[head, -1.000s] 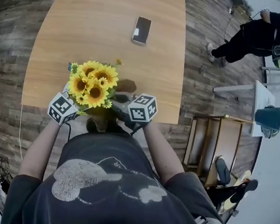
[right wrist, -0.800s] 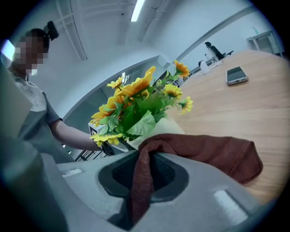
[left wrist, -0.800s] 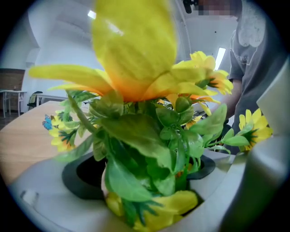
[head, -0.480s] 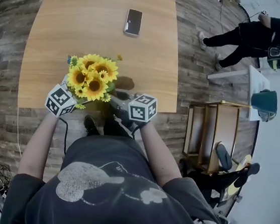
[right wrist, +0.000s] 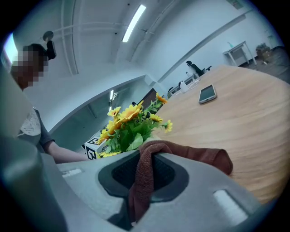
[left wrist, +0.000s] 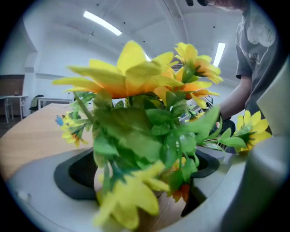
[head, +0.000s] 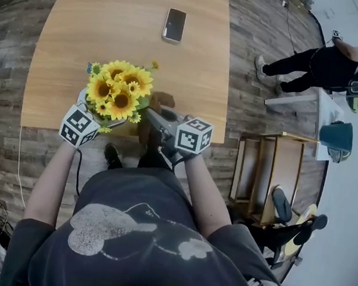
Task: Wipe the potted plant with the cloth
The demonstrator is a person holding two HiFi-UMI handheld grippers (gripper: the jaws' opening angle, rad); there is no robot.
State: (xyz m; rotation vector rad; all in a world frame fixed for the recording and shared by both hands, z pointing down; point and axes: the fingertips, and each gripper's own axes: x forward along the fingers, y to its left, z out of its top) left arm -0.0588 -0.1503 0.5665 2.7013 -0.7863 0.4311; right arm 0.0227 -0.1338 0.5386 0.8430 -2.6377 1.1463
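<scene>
Potted plant (head: 117, 93) at the surface's (head: 115, 28) near edge, between the spread, just-opening jaws of the left gripper (head: 95, 115). Right gripper (head: 155, 115), pinching the cloth (right wrist: 144, 176), lies just right of the plant, so wiping would run leftward.

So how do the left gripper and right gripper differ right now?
Jaws: the left gripper stands wide and has just been opening; the right gripper is clamped shut.
Contents: the left gripper has the potted sunflower plant between its jaws, pads seemingly off it; the right gripper pinches the brown cloth.
Position: the left gripper straddles the plant; the right gripper sits beside it.
Shared: both are at the wooden table's near edge.
</scene>
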